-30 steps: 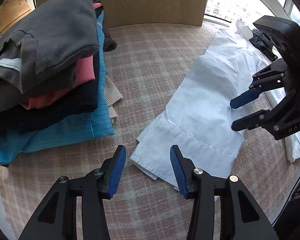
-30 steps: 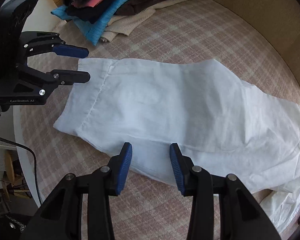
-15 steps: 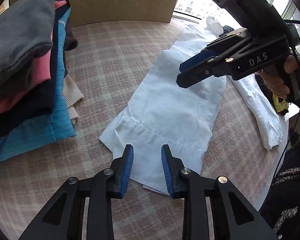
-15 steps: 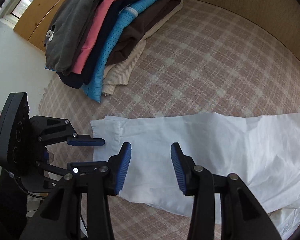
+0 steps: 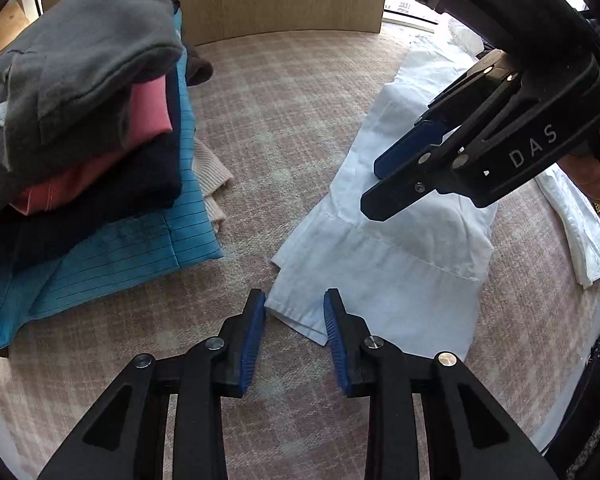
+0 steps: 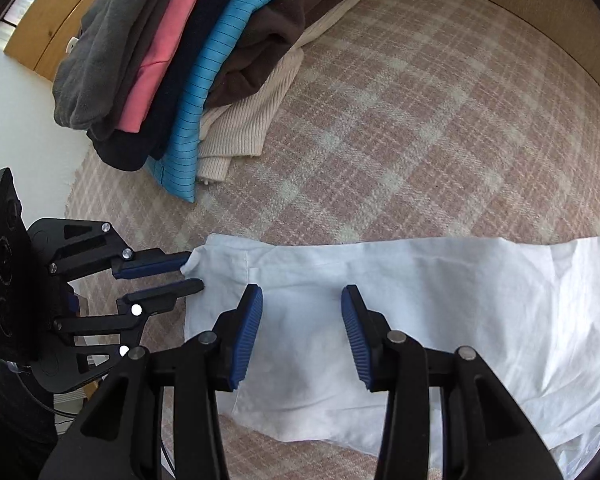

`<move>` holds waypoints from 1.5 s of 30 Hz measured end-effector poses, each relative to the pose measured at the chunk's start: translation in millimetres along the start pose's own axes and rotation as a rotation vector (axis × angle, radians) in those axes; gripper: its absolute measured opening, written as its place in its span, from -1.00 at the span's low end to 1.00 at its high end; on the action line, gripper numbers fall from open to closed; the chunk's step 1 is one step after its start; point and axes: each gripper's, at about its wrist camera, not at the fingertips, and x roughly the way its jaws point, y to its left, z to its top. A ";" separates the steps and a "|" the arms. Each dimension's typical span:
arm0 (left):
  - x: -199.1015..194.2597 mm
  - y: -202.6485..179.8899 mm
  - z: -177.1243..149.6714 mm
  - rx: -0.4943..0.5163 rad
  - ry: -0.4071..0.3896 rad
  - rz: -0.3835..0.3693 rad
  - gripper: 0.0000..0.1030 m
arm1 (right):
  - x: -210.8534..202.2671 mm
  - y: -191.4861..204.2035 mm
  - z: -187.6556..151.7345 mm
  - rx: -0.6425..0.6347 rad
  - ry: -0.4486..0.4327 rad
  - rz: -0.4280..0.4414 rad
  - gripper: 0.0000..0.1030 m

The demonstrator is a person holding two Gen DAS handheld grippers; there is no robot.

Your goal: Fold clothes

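Where folded clothes [image 6: 204, 56] sit stacked, a pink plaid cloth [image 6: 400, 128] covers the surface.

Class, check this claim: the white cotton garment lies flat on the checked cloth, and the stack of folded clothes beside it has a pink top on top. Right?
Not quite. The right wrist view shows a grey fleece top on top of the stack of folded clothes; the pink top lies under it. The white cotton garment does lie on the checked cloth.
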 end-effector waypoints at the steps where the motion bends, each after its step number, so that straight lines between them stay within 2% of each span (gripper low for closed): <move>1: -1.9 -2.0 -0.3 0.007 -0.005 -0.005 -0.89 | -0.3 -2.8 4.1 0.035 0.009 0.028 -0.20; 3: -8.0 -6.9 -2.4 0.028 -0.018 -0.013 -0.90 | 0.7 -6.3 13.5 0.096 0.027 0.097 -0.20; 5: -14.1 -11.4 -4.5 0.039 -0.033 -0.039 -0.90 | 3.5 -5.1 23.6 0.121 0.038 0.128 -0.20; 12: -21.6 -22.3 -11.2 0.057 -0.050 -0.075 -0.90 | 26.3 14.1 62.4 0.182 0.082 0.124 -0.20; 16: -19.9 -27.3 -15.8 0.066 -0.037 -0.083 -0.90 | 33.2 26.0 86.1 0.167 0.068 0.075 -0.21; 17: -19.4 -26.9 -17.1 0.063 -0.036 -0.086 -0.90 | 34.3 30.4 90.3 0.145 0.060 0.063 -0.24; 19: -20.3 -26.1 -19.2 0.054 -0.044 -0.091 -0.90 | 36.6 36.3 98.6 0.117 0.052 0.028 -0.55; 23: -21.7 -27.5 -22.9 0.055 -0.045 -0.098 -0.90 | 39.7 44.7 108.9 0.081 0.032 0.014 -0.60; 25: -21.5 -28.0 -25.0 0.057 -0.043 -0.103 -0.90 | 41.8 47.1 114.2 0.054 0.024 0.003 -0.70; 28: -23.5 -26.7 -27.5 0.048 -0.045 -0.110 -0.90 | 36.0 34.8 115.5 0.073 0.014 0.061 -0.84; 30: -31.0 -24.1 -29.1 0.043 -0.053 -0.114 -0.87 | 30.1 24.1 121.6 0.104 0.005 0.105 -0.89; 32: -42.2 -14.3 -29.9 0.023 -0.072 -0.110 -0.70 | 20.4 18.7 128.3 0.107 -0.025 0.101 -0.90; 33: -47.3 -8.2 -30.0 0.011 -0.081 -0.100 -0.49 | 16.2 15.8 130.1 0.112 -0.034 0.103 -0.91; 34: -50.9 -1.8 -29.8 0.001 -0.085 -0.086 -0.43 | 13.1 13.0 132.7 0.123 -0.040 0.108 -0.91; 37: -53.0 10.9 -24.7 -0.011 -0.075 -0.065 -0.43 | 7.6 9.0 144.9 0.131 -0.048 0.104 -0.91; 41: -27.5 10.3 -5.3 0.075 0.001 -0.002 -0.43 | 0.8 5.0 158.1 0.137 -0.051 0.108 -0.92; 45: -9.1 13.0 9.3 0.129 0.038 -0.022 -0.43 | -12.7 -0.9 171.2 0.152 -0.075 0.122 -0.92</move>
